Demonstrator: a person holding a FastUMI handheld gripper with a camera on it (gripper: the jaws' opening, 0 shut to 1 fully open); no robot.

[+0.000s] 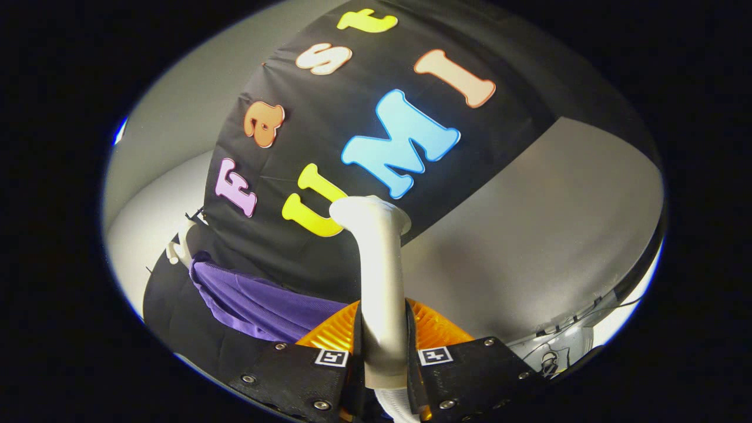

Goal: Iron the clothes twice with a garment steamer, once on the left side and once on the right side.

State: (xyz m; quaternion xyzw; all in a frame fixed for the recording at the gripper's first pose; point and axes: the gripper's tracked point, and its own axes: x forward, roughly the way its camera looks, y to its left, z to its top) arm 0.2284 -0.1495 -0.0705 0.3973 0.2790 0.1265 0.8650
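From the gripper view, I judge I am carrying the garment steamer (379,264) toward the clothes, with no pass begun: its head points at the booth wall, clear of the cloth. My gripper (383,352) is clenched on the steamer's handle, both fingers pressing its sides. The purple garment (258,302) hangs lower and off to one side, so next I must swing the head onto it

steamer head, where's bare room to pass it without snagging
Hand-held gripper is shut on the steamer. The bare grey wall beside the black cloth is free. It is crowded by the purple garment and its hanger.
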